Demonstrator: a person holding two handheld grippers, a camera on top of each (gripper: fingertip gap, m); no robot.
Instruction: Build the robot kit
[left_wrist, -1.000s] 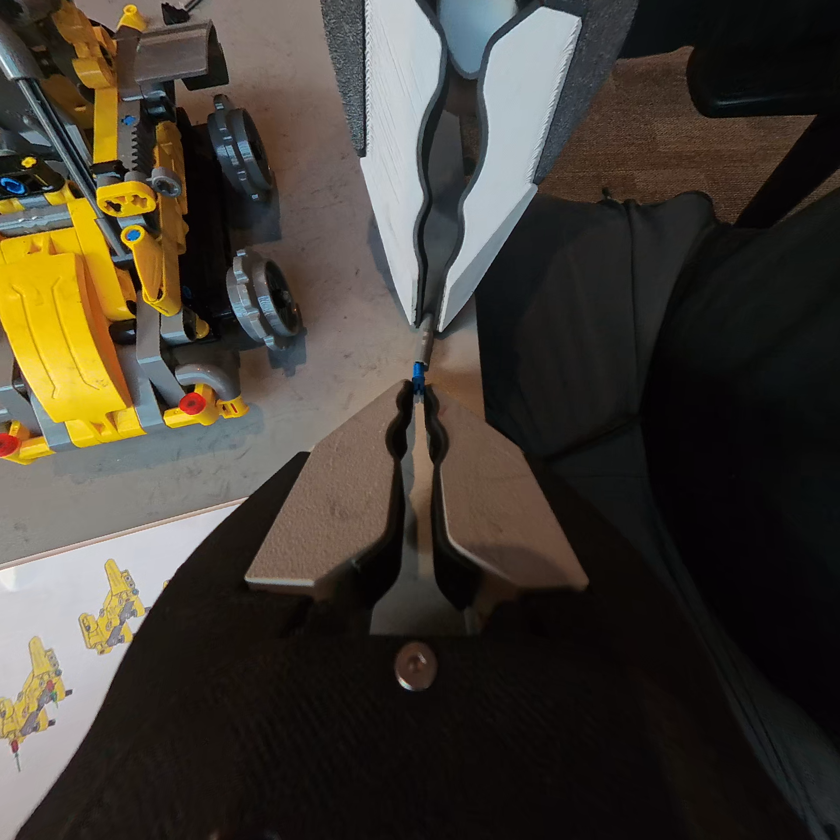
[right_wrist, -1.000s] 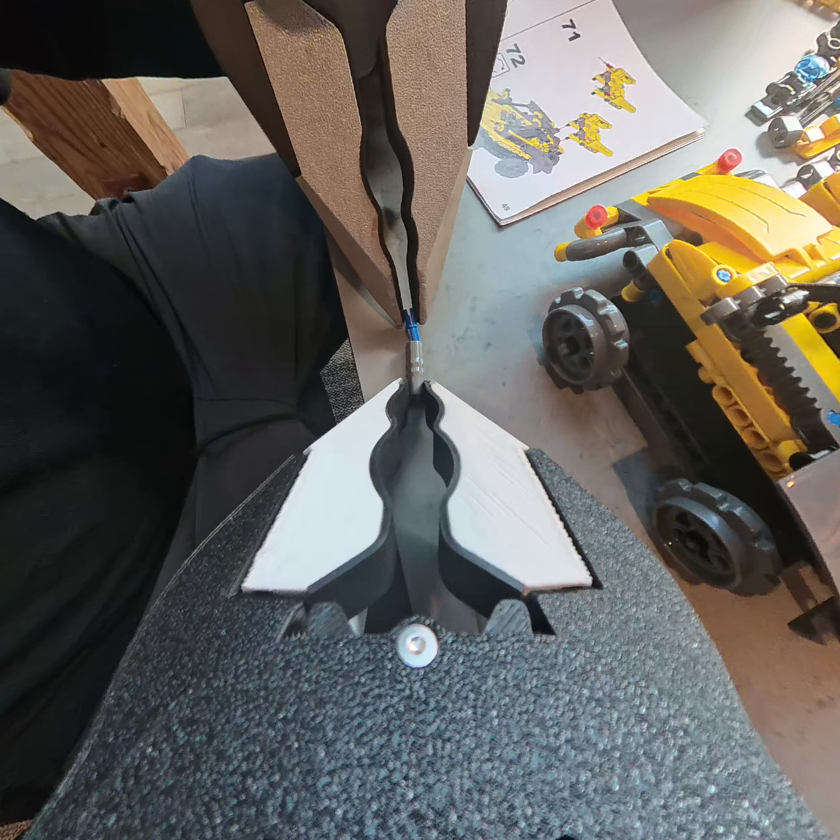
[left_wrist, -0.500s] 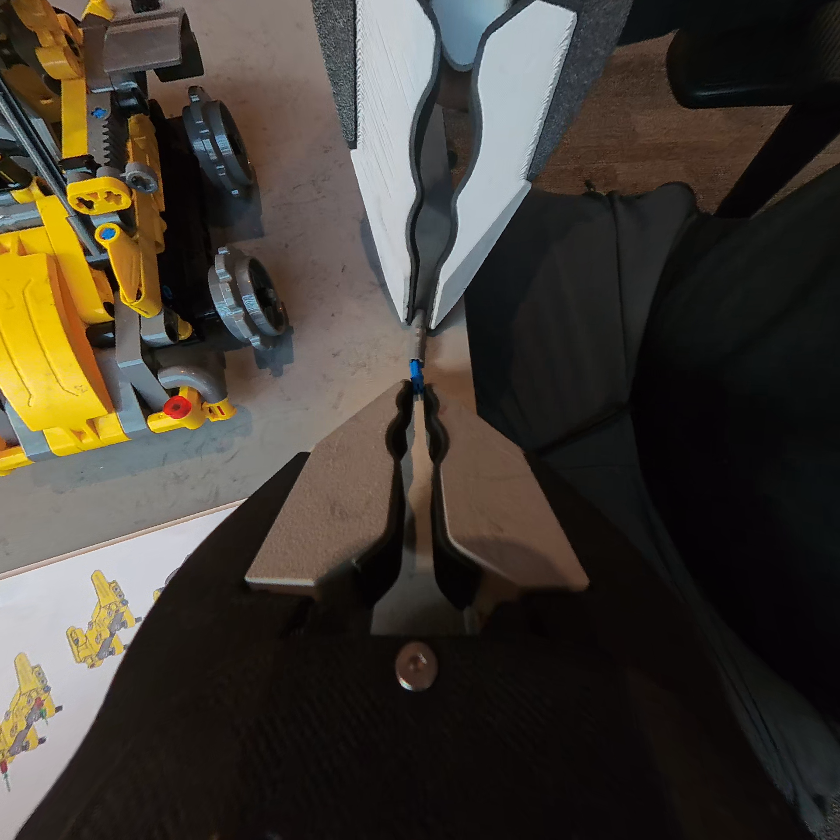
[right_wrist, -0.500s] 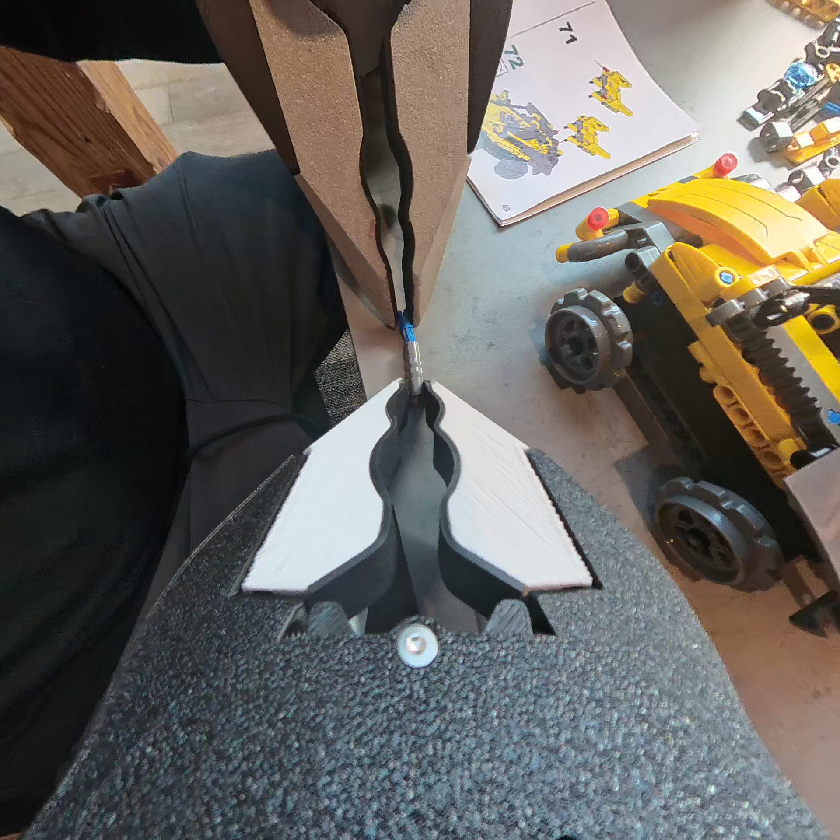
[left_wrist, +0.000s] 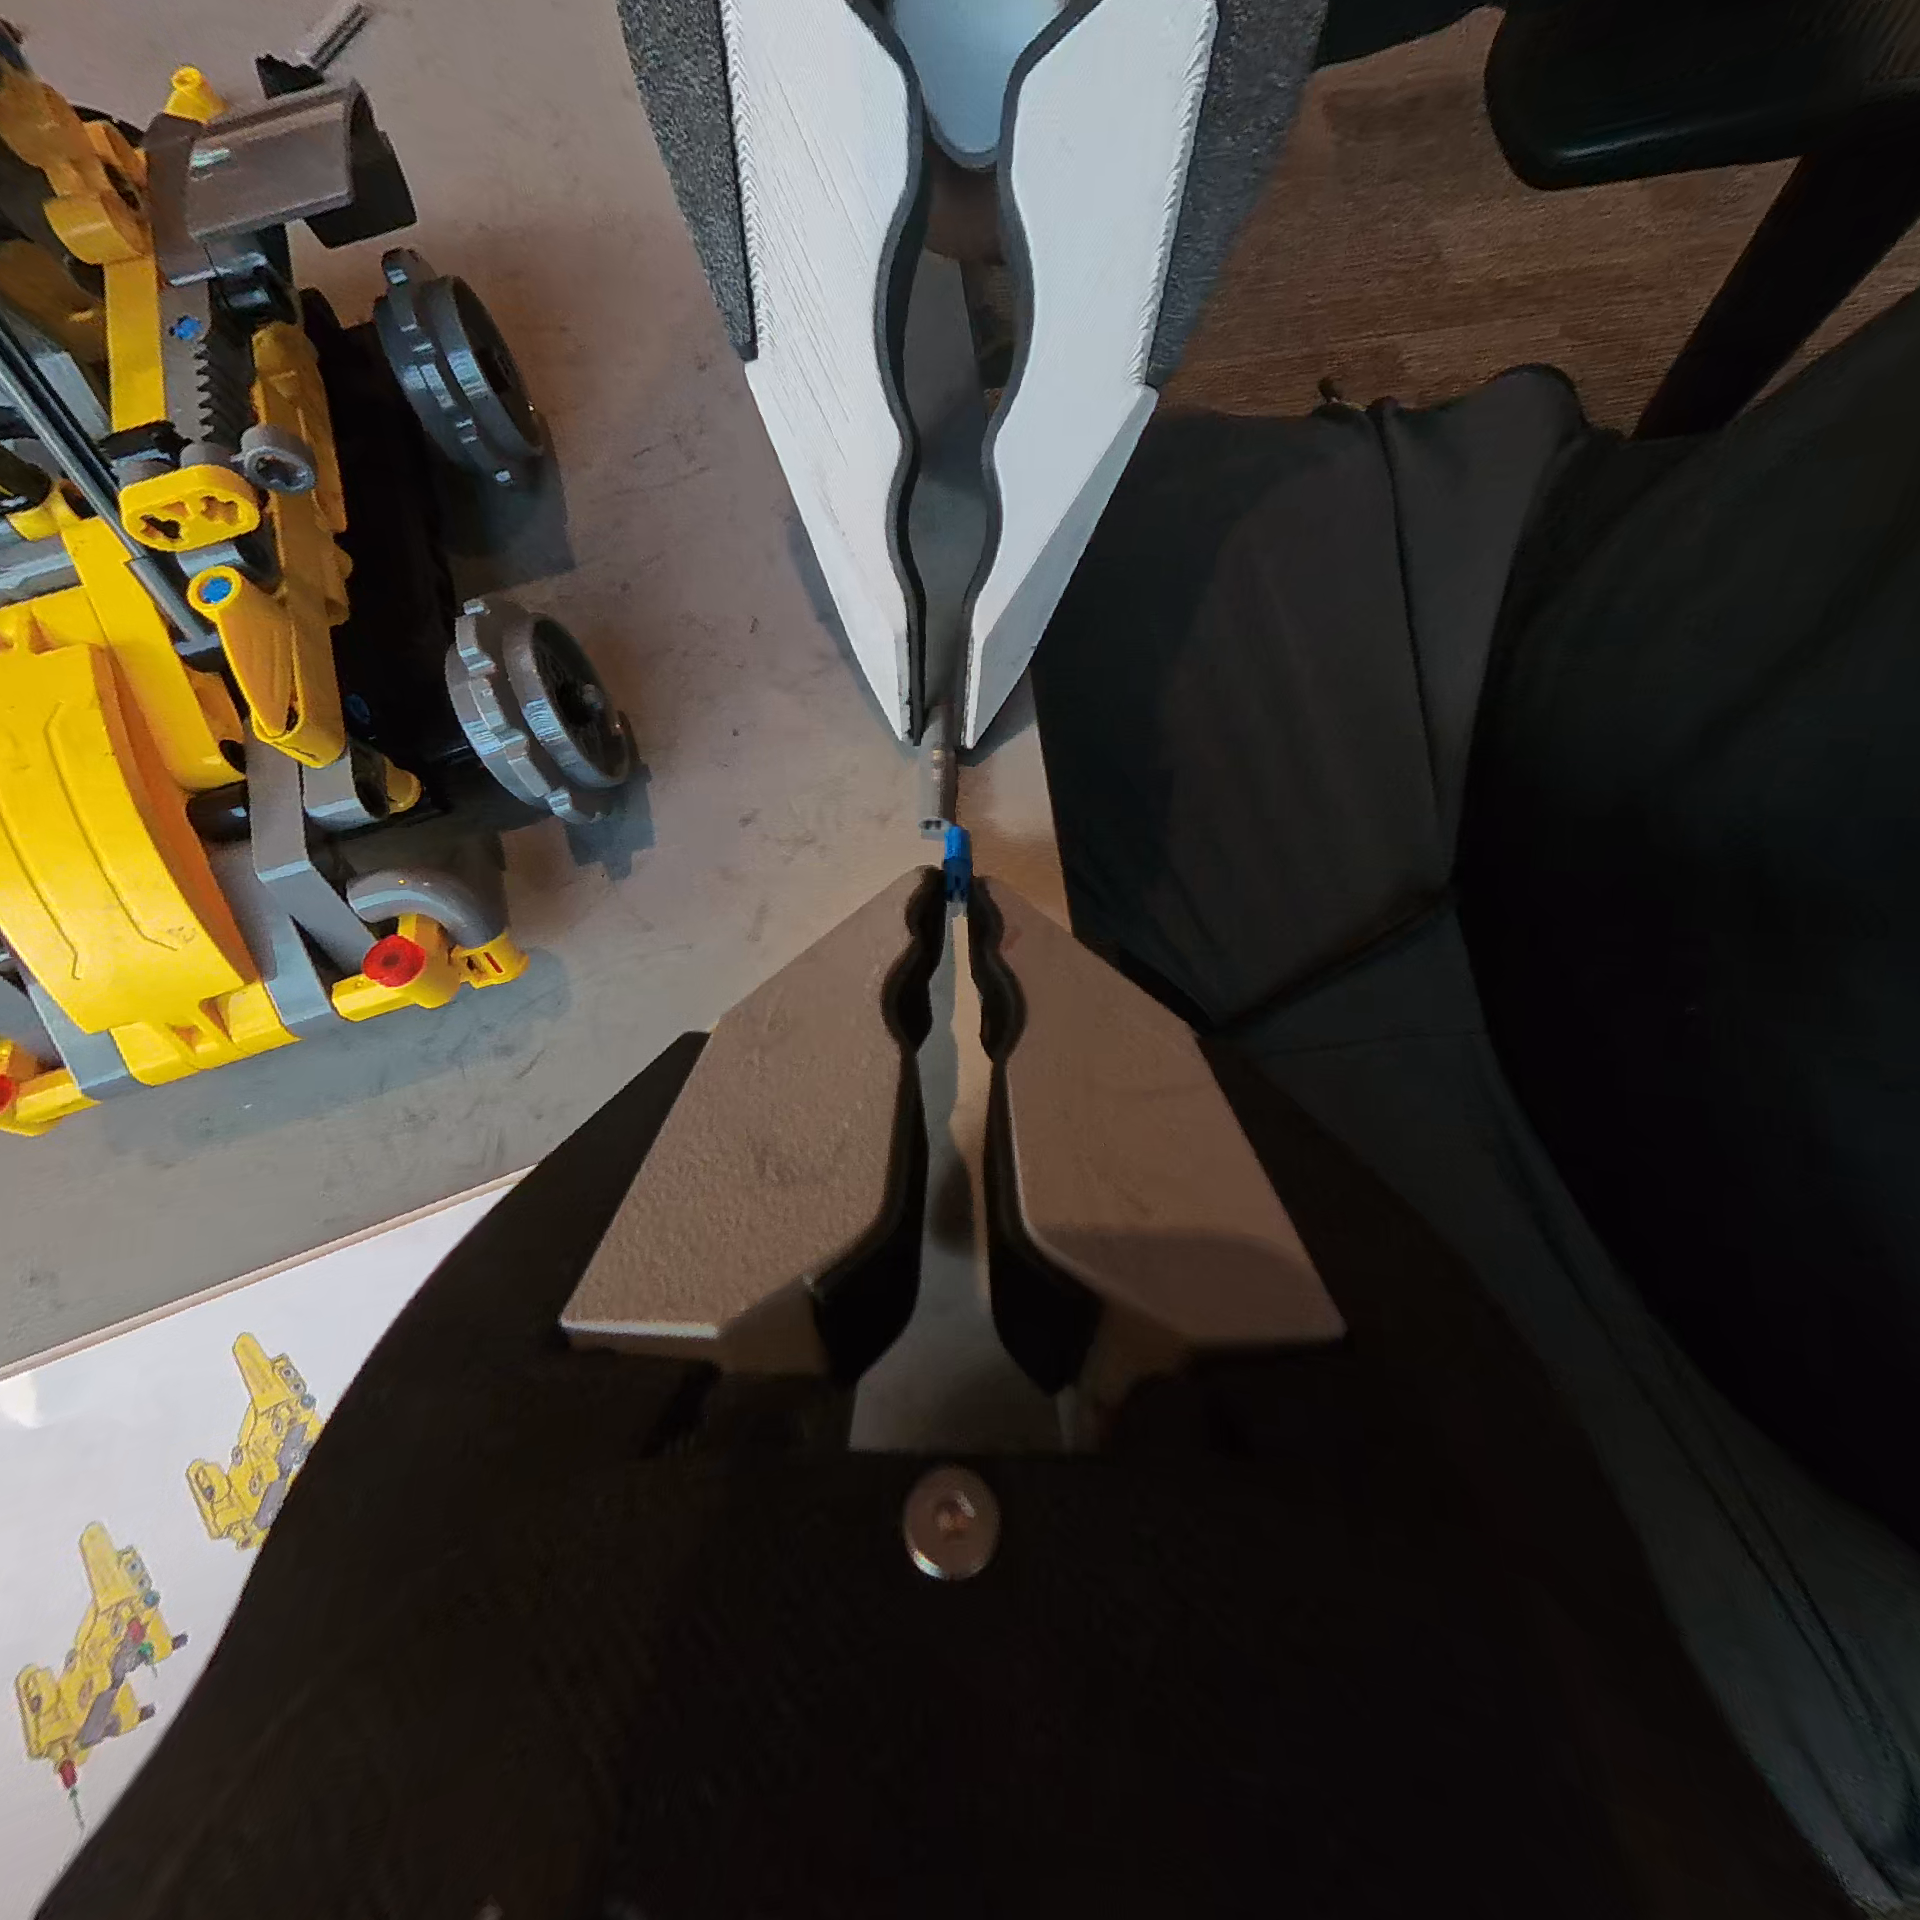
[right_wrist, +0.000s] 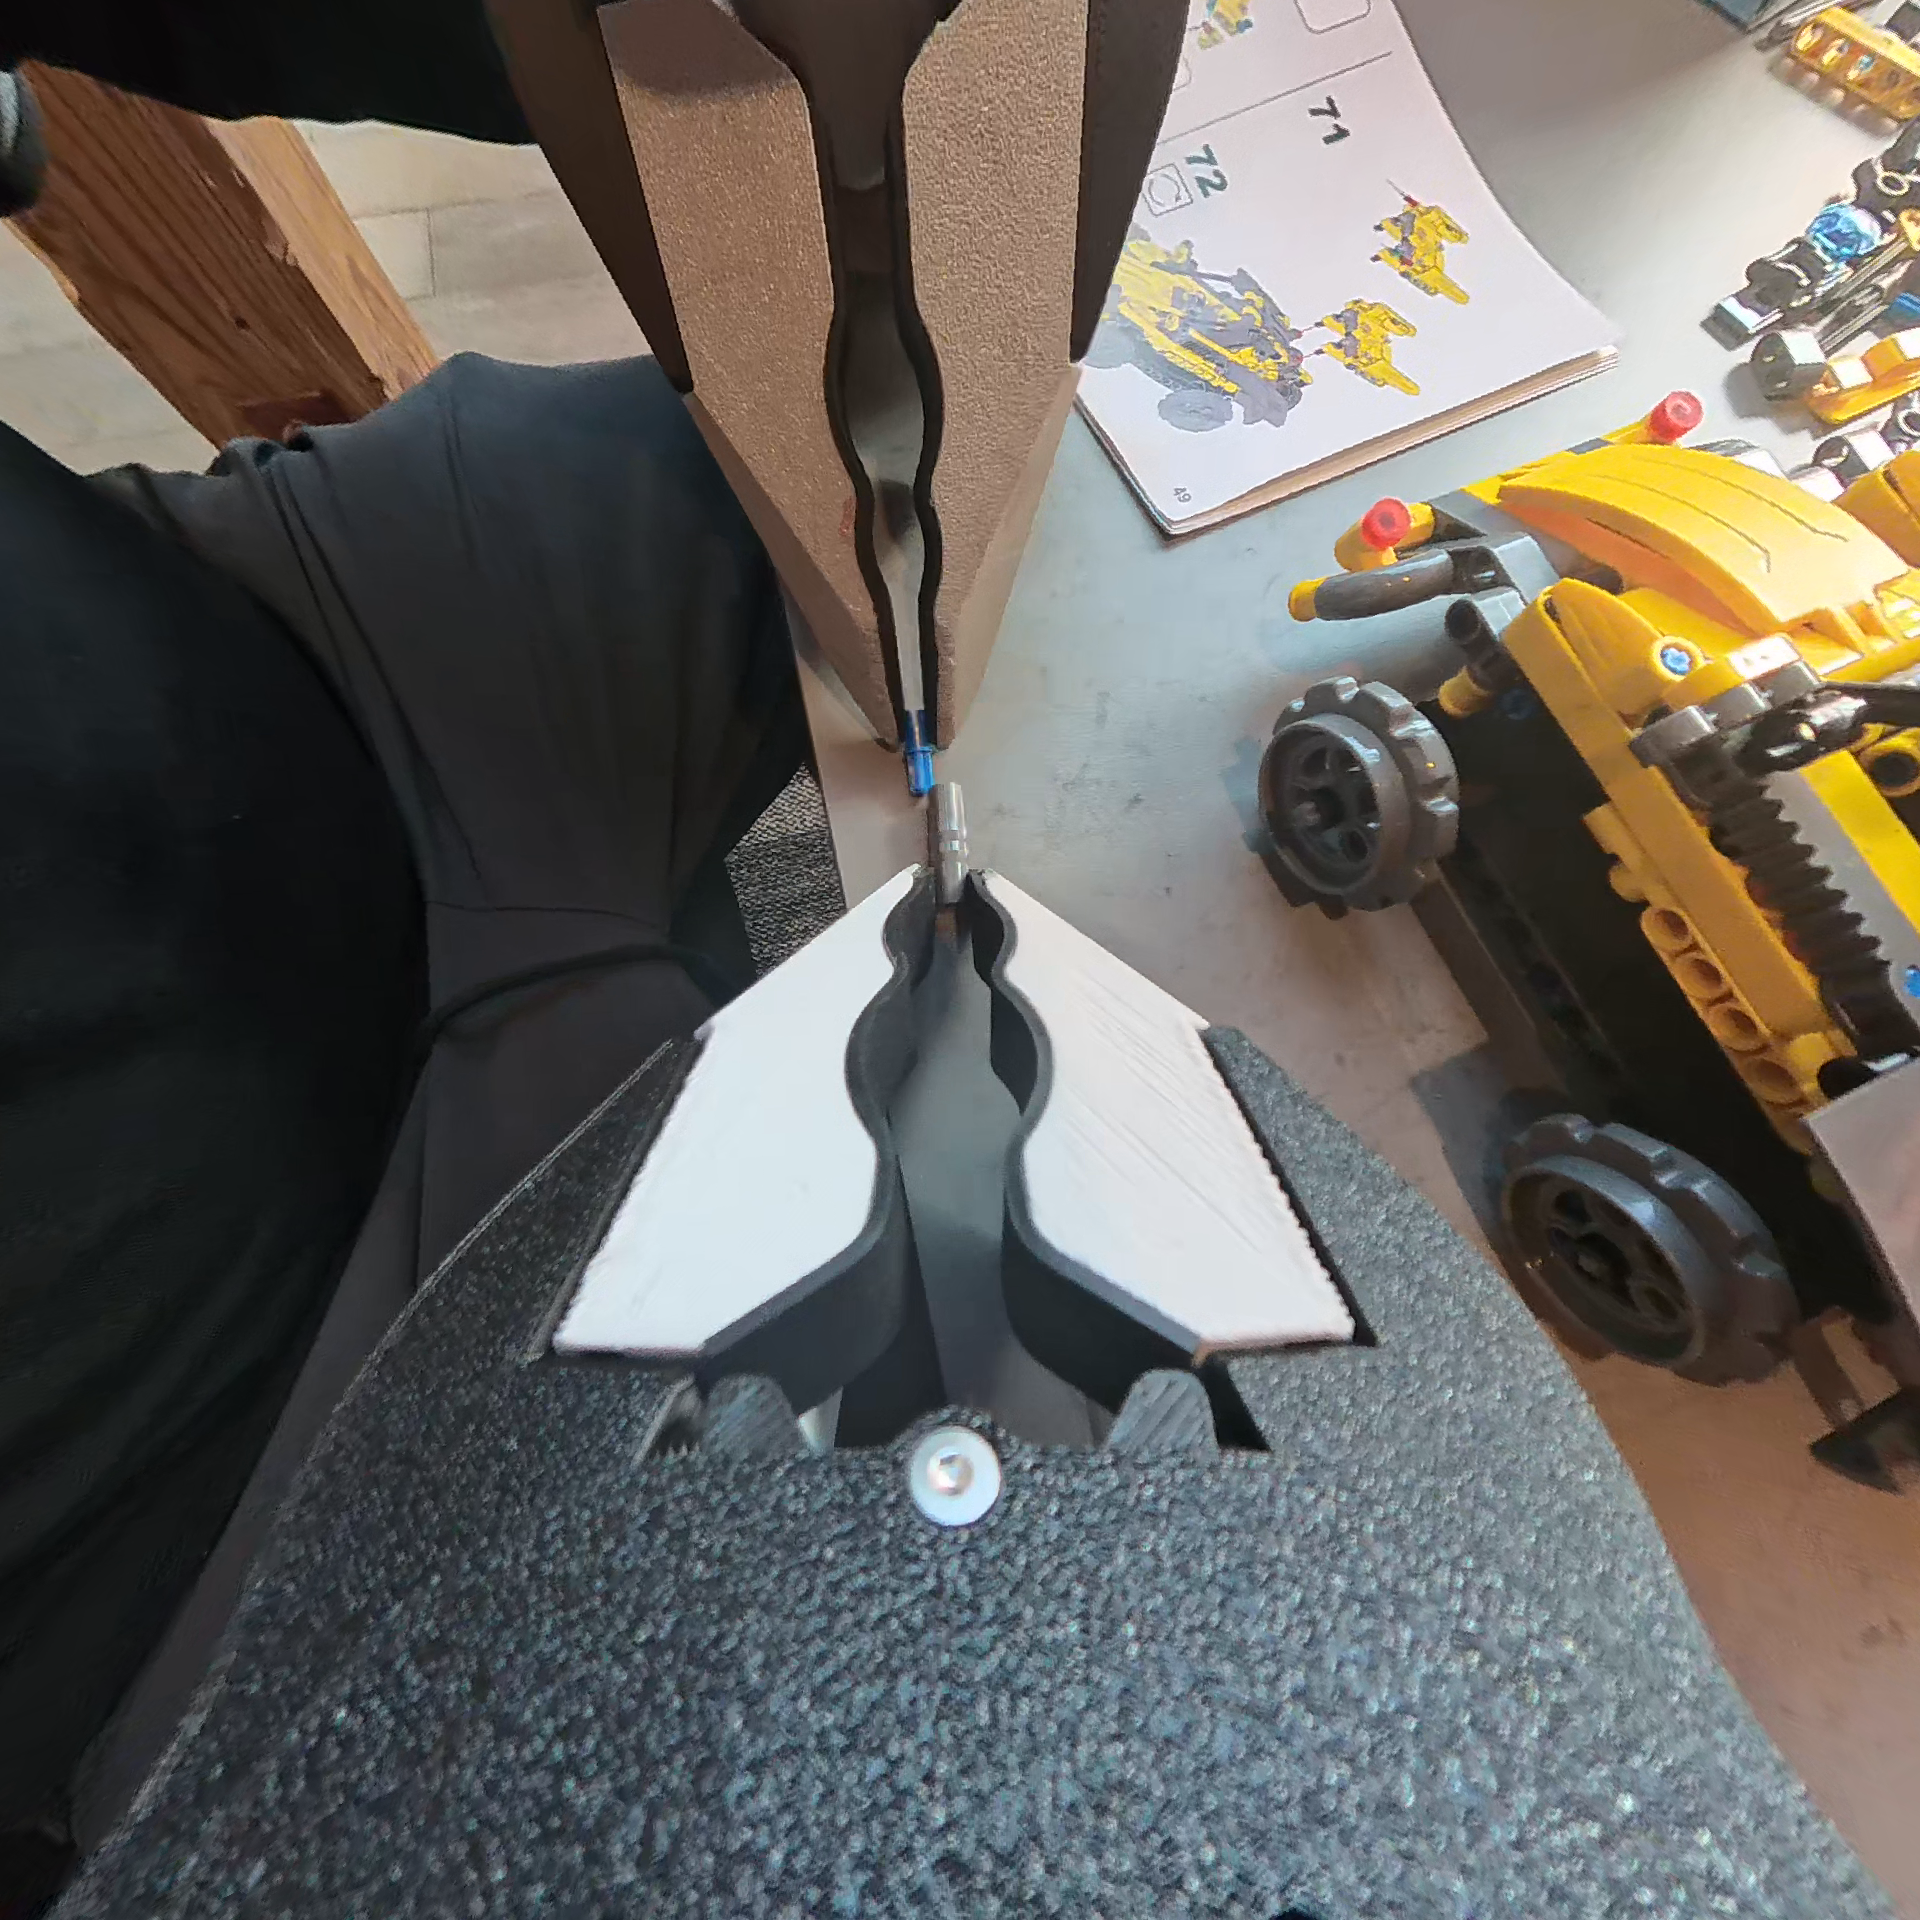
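While the model (left_wrist: 156, 779) sits at nine o'clock in the left wrist view and the booklet (left_wrist: 156, 1558) lies at eight o'clock on the table (left_wrist: 727, 675), the two claws meet nose to nose at centre. The left gripper (left_wrist: 951, 899) is clenched on a blue pin (left_wrist: 954, 857) that pokes toward twelve o'clock. The right gripper (left_wrist: 940, 727) comes down from twelve o'clock, clamped on a grey pin (left_wrist: 938, 774). The two pin ends lie just beside each other over the table edge, a little out of line. Whether they touch I cannot tell. By my reading they are neither joined nor well apart. Dark clothing (left_wrist: 1455, 831) fills three o'clock. The right wrist view shows the sideways offset more plainly: its blue pin (right_wrist: 916, 764) sits slightly toward nine o'clock of the grey pin (right_wrist: 951, 831), held by the left gripper (right_wrist: 914, 743) and right gripper (right_wrist: 945, 883) respectively. Only this view shows a wooden post (right_wrist: 208, 260) at ten o'clock, the booklet's open page (right_wrist: 1351, 260) at one o'clock and loose parts (right_wrist: 1829, 312) at two o'clock. Only the left view shows the model's grey bucket end at eleven o'clock.
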